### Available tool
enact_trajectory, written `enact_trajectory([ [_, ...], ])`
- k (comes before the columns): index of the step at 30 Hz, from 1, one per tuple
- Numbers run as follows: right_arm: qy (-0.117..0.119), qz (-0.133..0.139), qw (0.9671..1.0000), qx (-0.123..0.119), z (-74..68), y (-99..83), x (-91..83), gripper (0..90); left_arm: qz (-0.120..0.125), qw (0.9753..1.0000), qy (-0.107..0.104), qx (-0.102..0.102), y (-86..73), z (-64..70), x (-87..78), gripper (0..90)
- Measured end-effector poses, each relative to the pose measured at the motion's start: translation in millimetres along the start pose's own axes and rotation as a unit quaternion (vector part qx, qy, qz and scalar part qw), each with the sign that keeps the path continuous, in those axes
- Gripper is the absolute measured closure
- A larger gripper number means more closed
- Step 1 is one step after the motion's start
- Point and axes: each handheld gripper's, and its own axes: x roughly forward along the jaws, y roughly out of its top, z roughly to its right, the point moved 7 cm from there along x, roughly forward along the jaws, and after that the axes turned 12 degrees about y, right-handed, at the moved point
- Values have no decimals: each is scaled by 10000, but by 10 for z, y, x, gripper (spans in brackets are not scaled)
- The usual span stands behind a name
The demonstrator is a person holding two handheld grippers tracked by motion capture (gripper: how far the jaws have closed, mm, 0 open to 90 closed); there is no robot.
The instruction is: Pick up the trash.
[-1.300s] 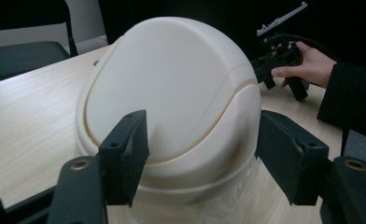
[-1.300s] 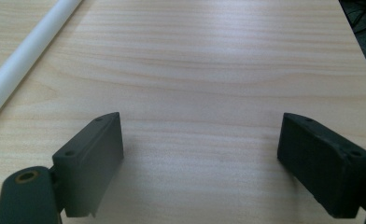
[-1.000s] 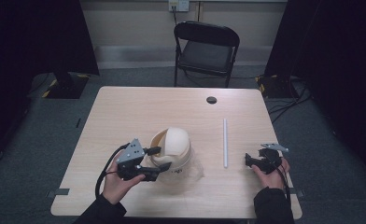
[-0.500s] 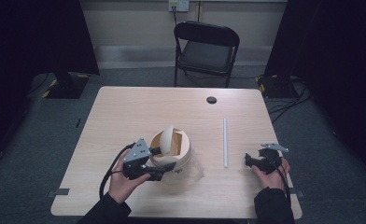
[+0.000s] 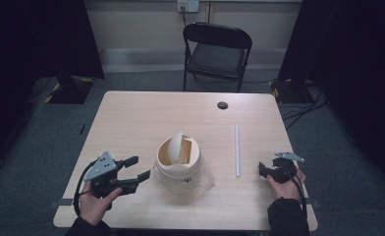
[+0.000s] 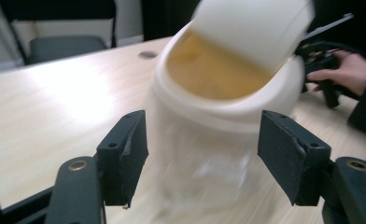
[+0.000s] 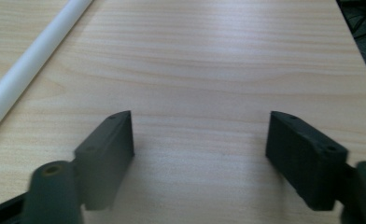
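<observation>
A cream bin [image 5: 178, 158] with a swing lid stands upright at the table's front middle, over a clear, filmy lower part. Its lid [image 5: 180, 143] is tipped on edge, so the yellowish inside shows. My left gripper [image 5: 138, 167] is open just left of the bin and not touching it. In the left gripper view [image 6: 202, 144] the jaws stand wide apart, with the blurred bin [image 6: 228, 88] beyond them. My right gripper [image 5: 262, 170] is open near the front right edge. In the right gripper view [image 7: 202, 140] there is bare wood between the jaws.
A thin white rod [image 5: 237, 149] lies lengthwise on the table [image 5: 131, 123] between the bin and the right gripper, and also shows as the rod [image 7: 31, 60] at upper left. A dark cable hole [image 5: 222, 105] sits near the far edge. A black folding chair [image 5: 215, 49] stands beyond.
The left gripper has let go of the bin and drawn back to the left. The bin has gone from tilted to upright, its lid swinging. The right gripper has stayed put.
</observation>
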Motion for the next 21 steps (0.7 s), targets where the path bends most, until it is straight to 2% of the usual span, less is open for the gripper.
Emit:
enact_trajectory([
  [1,-7,18,10000,2,4,1,-12,281,-103,9999,126,-55,-122,-97,-48,331],
  [2,-7,12,10000,0,7,1,-17,290,-103,9999,126,-55,-122,-97,-48,331],
  [3,-18,-2,10000,-24,13,2,-27,297,-195,9994,253,-142,-239,-180,-73,331],
  [4,-18,-2,10000,-24,13,2,-27,297,-195,9994,253,-142,-239,-180,-73,331],
  [5,-79,-58,9999,-113,38,17,-55,301,-315,9986,374,-207,-352,-259,-72,331],
  [6,-79,-58,9999,-113,38,17,-55,301,-315,9986,374,-207,-352,-259,-72,331],
  [7,-64,-29,9999,-112,40,34,-65,306,-433,9977,472,-236,-435,-306,-50,331],
  [9,8,141,9999,-68,40,121,-133,328,-650,9956,660,-120,-561,-377,24,329],
  [10,8,141,9999,-68,40,121,-133,328,-650,9956,660,-120,-561,-377,24,329],
  [11,2,245,9997,-63,32,193,-183,340,-810,9935,800,-38,-644,-429,94,328],
  [12,2,245,9997,-63,32,193,-183,340,-810,9935,800,-38,-644,-429,94,327],
  [13,60,394,9992,-95,3,282,-238,341,-953,9914,902,13,-729,-473,166,328],
  [14,60,394,9992,-95,3,282,-238,341,-953,9914,902,13,-729,-473,166,327],
  [16,167,623,9978,-155,-76,435,-299,345,-1173,9877,1037,35,-844,-521,238,326],
  [17,167,623,9978,-155,-76,435,-299,345,-1173,9877,1037,35,-844,-521,238,326],
  [19,285,691,9968,-300,-189,611,-331,354,-1333,9848,1110,-28,-940,-581,286,325],
  [21,305,711,9964,-341,-220,666,-334,360,-1390,9839,1121,-49,-973,-598,301,325],
])
